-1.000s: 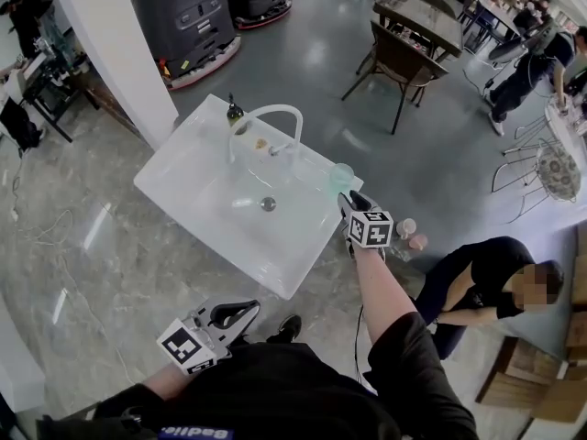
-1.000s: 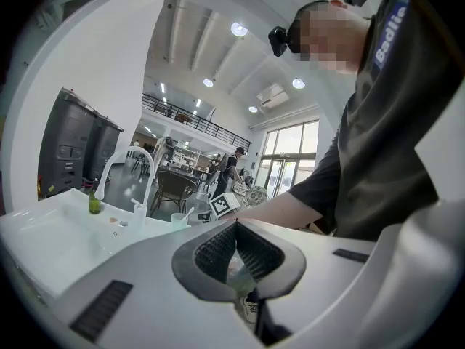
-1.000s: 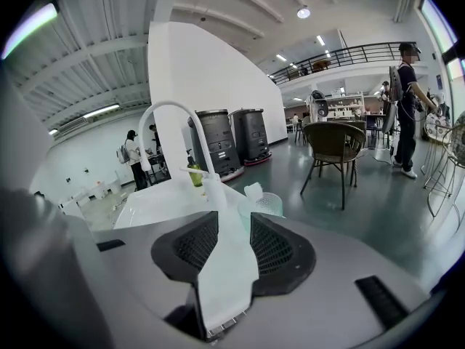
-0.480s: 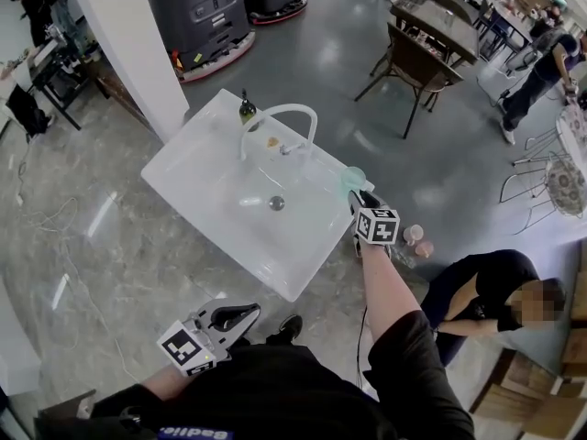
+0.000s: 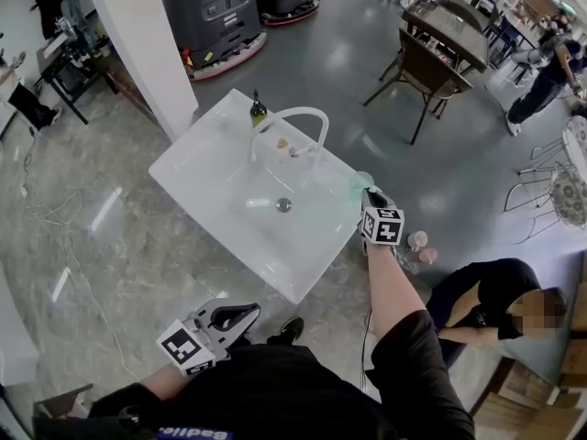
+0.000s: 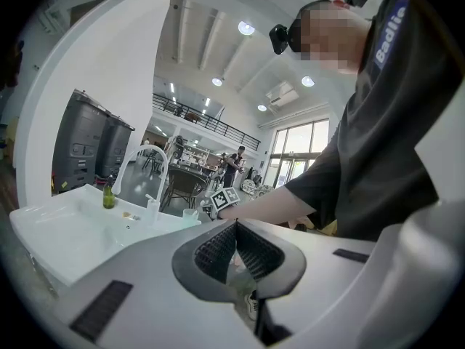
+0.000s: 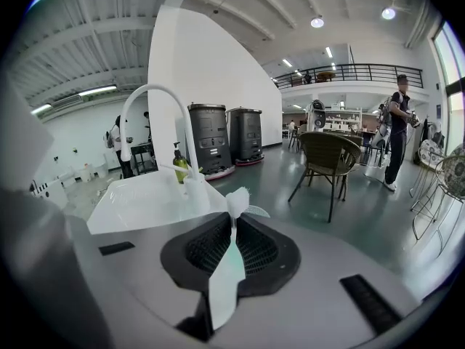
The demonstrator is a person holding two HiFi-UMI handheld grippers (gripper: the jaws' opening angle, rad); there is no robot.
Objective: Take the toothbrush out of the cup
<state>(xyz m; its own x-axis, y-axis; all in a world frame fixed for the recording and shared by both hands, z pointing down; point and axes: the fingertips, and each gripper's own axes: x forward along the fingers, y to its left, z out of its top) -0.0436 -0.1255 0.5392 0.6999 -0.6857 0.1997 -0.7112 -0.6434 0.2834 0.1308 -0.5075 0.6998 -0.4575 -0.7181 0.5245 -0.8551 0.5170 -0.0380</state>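
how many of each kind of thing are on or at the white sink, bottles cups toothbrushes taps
bottle: 1
cup: 1
toothbrush: 1
tap: 1
total: 4
The small bits beside the tap's base are too small to name, so they are not counted.

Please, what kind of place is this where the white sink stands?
Probably a large open hall of an office or lab, not a bathroom: the white sink stands free on a polished floor, tall grey machines stand behind, and a table with chairs beyond.
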